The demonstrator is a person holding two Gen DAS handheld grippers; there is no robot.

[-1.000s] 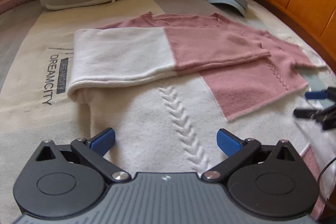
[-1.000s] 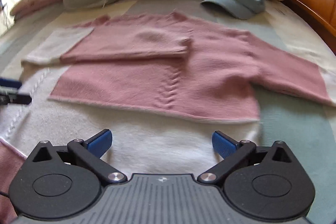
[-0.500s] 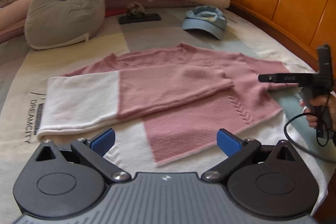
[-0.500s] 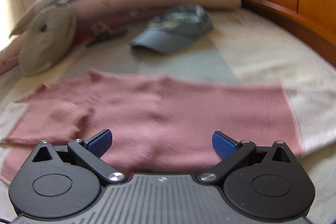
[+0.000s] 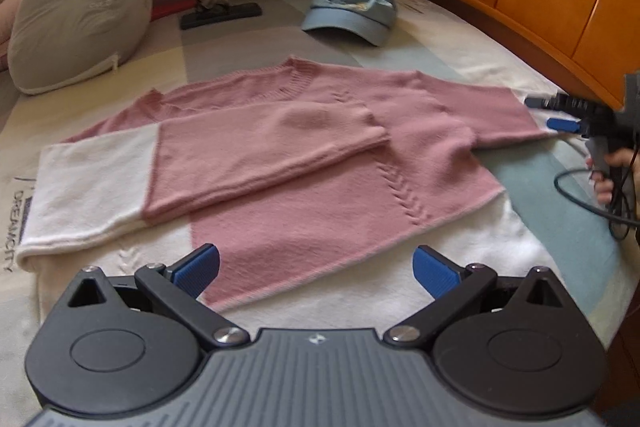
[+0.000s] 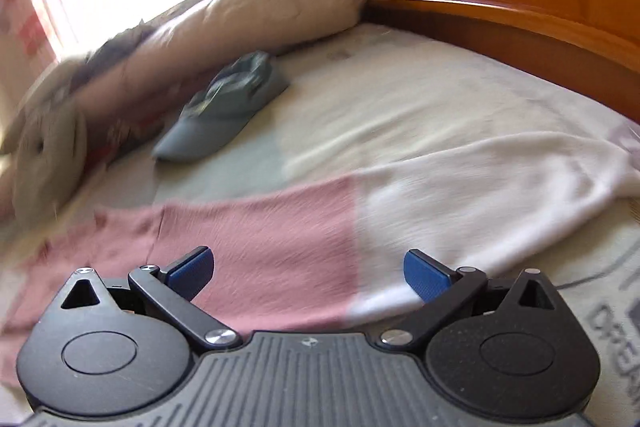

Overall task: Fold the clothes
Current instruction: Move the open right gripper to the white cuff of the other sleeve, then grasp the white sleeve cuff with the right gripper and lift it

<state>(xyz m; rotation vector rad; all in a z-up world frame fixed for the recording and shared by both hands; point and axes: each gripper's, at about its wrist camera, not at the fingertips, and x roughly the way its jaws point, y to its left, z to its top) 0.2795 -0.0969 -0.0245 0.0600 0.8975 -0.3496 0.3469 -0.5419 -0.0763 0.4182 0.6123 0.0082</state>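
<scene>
Sweater: a pink-and-white knitted sweater [image 5: 320, 163] is laid flat, front down or up cannot be told, across the middle of the left wrist view, on a bed [image 5: 420, 23] with a patchwork cover, so that its panels can be turned over one another.
Folded sleeve: one pink-and-white sleeve [image 5: 200, 163] is laid across the body, from the left of the frame toward the centre, its pink end resting on the chest; a fold of that kind narrows the garment.
Spread sleeve: the other sleeve [image 6: 360, 227] is stretched outward, pink near the body and white at the cuff, seen at centre and right of the blurred right wrist view; it is judged to be the part left to bring inward.
Left tool: the left tool [image 5: 316, 269] is held released and empty, jaws wide, above the white hem at the bottom of its frame, clear of the work.
Right tool: the right tool [image 6: 308, 271] is likewise released, grasping nothing, poised just over the spread sleeve where pink meets white; it also shows at the right edge of the left wrist view, held in a hand [image 5: 616, 175].
Bystanders: a blue cloth cap [image 5: 352, 11] and a grey round cushion [image 5: 80, 15] are kept well apart, at the top of the frame.
</scene>
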